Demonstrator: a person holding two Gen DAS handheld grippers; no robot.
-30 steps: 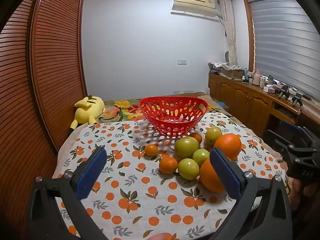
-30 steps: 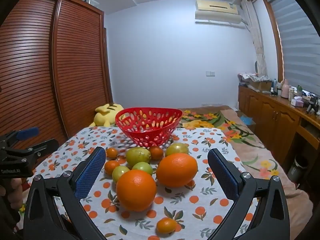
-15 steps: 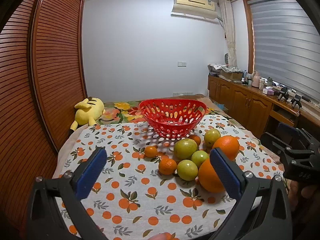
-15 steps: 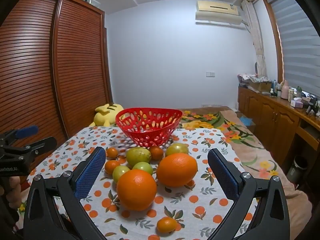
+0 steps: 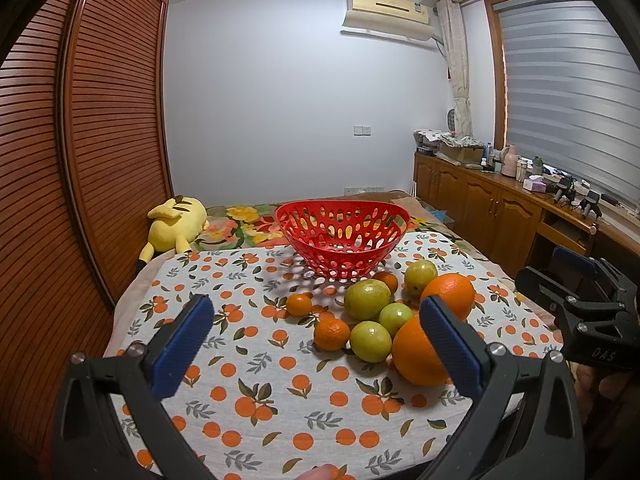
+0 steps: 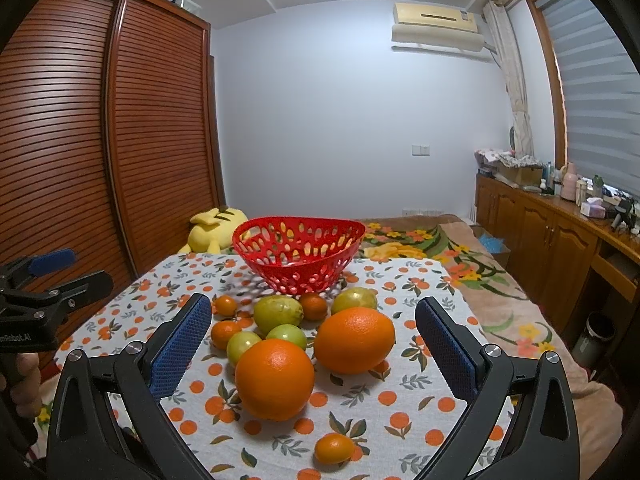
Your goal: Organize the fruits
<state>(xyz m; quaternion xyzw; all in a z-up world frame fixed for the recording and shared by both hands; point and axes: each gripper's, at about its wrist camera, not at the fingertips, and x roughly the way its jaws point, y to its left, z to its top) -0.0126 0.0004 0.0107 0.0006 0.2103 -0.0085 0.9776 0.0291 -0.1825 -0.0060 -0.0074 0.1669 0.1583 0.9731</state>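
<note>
1. Both hand-held grippers hover above the near edge of a table, each with its blue-padded jaws spread wide apart and nothing between them.
2. From its own camera, the left gripper [image 5: 316,338] faces a bare stretch of the orange-print tablecloth [image 5: 256,396], with the fruit cluster to its right.
3. From its own camera, the right gripper [image 6: 314,342] is lined up on the fruit: the two large oranges sit between its fingers in the picture, but lie farther off on the cloth, untouched.
4. A near large orange [image 6: 274,379] sits closest to the right gripper; a second large orange [image 6: 354,340] lies just beside it, to the right and a little farther.
5. Behind them is a tight cluster: two small green fruits [image 6: 244,347], two larger yellow-green fruits [image 6: 278,314] and three small tangerines [image 6: 225,306].
6. One tiny orange fruit [image 6: 334,448] lies alone at the near edge of the cloth, apart from the cluster.
7. A red perforated basket [image 6: 298,254] stands at the far middle of the table, just beyond the fruit; no fruit shows inside it.
8. A yellow plush toy [image 5: 176,224] lies on a floral bedspread [image 6: 400,240] beyond the table, to the far left.
9. A slatted wooden wardrobe [image 5: 100,140] fills the left side; a wooden cabinet [image 6: 560,240] with small items runs along the right under a window blind.
</note>
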